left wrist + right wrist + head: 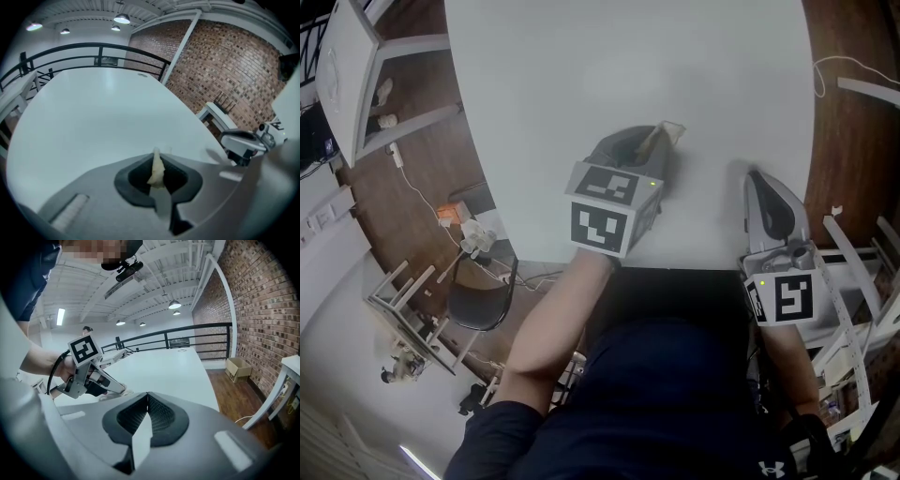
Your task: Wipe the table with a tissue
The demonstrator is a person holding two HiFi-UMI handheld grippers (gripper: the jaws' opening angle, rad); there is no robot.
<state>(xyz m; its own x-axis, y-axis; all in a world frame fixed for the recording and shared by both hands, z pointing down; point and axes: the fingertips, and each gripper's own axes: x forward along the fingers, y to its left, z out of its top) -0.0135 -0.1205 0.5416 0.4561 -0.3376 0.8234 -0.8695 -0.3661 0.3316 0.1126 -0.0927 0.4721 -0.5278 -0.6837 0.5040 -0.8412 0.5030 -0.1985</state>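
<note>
I'm pinching a small crumpled cream tissue [157, 174] in my left tool [659, 134], low over the white surface [581, 75], near side. Right tool [146, 397] is idling closed, empty. Wiping's prob. just starting; most of it left.

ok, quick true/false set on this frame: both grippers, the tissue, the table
1. The left gripper is shut on the tissue. True.
2. The right gripper holds a second tissue. False: its jaws are together with nothing between them.
3. The tissue lies loose at the far end of the table. False: it is pinched in the left jaws, near the table's near edge.
4. A brick wall stands beyond the table. True.
</note>
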